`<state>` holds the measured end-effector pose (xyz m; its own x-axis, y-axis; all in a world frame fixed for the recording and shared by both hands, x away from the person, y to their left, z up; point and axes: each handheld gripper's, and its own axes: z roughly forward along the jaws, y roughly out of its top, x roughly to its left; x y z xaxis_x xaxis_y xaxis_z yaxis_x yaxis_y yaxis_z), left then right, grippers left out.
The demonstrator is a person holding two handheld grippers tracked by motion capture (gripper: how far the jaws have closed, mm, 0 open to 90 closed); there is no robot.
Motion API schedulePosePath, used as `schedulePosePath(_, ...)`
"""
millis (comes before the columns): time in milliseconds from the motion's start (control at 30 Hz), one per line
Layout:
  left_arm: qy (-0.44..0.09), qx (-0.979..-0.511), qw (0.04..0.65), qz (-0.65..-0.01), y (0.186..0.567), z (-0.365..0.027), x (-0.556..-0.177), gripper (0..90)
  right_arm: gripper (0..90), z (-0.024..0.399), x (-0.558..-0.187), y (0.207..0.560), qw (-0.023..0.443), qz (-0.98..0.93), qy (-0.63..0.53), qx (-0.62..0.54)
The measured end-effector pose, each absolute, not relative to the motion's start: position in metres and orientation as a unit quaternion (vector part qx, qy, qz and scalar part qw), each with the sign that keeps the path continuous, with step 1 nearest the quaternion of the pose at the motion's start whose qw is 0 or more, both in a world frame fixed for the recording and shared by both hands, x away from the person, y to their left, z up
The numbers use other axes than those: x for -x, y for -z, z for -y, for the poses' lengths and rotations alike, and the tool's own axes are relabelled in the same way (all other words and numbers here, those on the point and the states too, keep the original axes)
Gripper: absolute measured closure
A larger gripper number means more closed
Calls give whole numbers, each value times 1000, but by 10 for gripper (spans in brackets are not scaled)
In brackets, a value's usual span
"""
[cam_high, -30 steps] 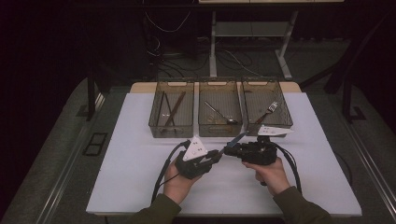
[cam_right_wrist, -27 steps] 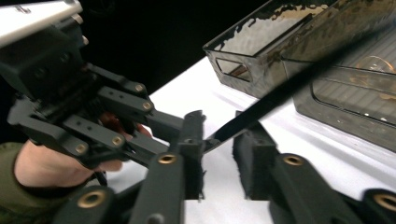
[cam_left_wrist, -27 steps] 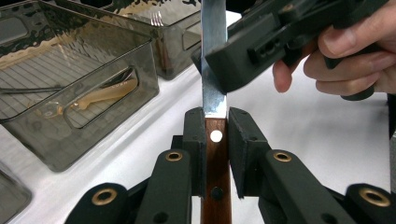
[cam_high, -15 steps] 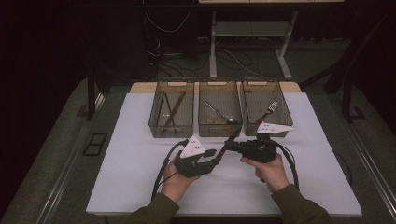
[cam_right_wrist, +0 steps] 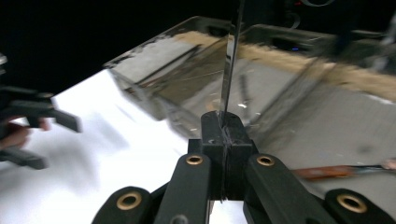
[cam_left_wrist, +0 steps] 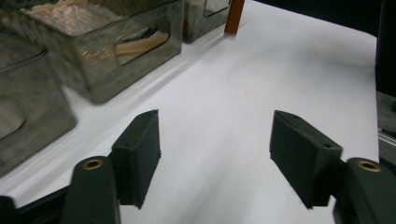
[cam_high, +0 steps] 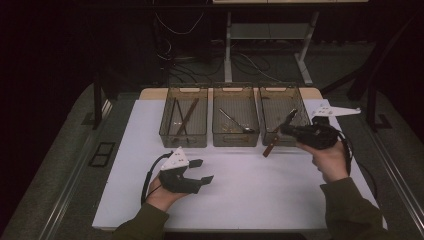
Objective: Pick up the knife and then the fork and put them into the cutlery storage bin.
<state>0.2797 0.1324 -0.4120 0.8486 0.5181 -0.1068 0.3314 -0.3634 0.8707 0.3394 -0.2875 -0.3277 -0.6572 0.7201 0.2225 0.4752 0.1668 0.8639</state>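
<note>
Carrying the brown-handled, thin-bladed steel knife (cam_high: 270,146) off to the right, away from mid-table where both grippers were meeting a second ago. Pulling the left gripper (cam_high: 202,170) back toward the near left at the same time.

Holding the knife slantwise in the air, handle hanging low over the white tabletop (cam_high: 250,200) just in front of the bins, blade running up into the right gripper (cam_high: 286,129). In the right gripper view, pinching that blade (cam_right_wrist: 229,70) edge-on between the black pads (cam_right_wrist: 212,135) of the right gripper (cam_right_wrist: 223,135), jaws pressing together on the steel.

Hovering just before the right-hand smoky translucent plastic bin (cam_high: 300,107), its front wall standing close behind the knife. Leaving the middle bin (cam_high: 235,140), with a metal spoon (cam_high: 235,122) inside, and the left bin (cam_high: 182,140), with brown wooden sticks (cam_high: 185,117) inside, in a row to the left.

In the left gripper view, spreading the left gripper (cam_left_wrist: 215,158) wide over bare table, having just been opening, gripping nothing. Catching the knife's reddish handle (cam_left_wrist: 233,16) well ahead of those pads (cam_left_wrist: 140,154), beside a bin corner.
</note>
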Motion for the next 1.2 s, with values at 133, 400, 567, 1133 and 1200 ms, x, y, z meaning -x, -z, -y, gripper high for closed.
schedulePosePath(133,-92,-817,503,-267,417,-150,-277,217,898,308,-347,306,154,-747,-501,-408)
schedulePosePath(400,-94,-819,488,-286,430,-172,-273,46,898,332,-380,277,216,-754,-438,-440)
schedulePosePath(567,-93,-820,486,-289,433,-175,-271,0,898,338,-408,287,214,-776,-369,-465)
schedulePosePath(1133,-84,-827,481,-279,435,-172,-271,0,883,312,-462,350,179,-799,-318,-478)
schedulePosePath(1200,-84,-827,481,-277,435,-172,-271,0,819,309,-467,359,170,-797,-321,-483)
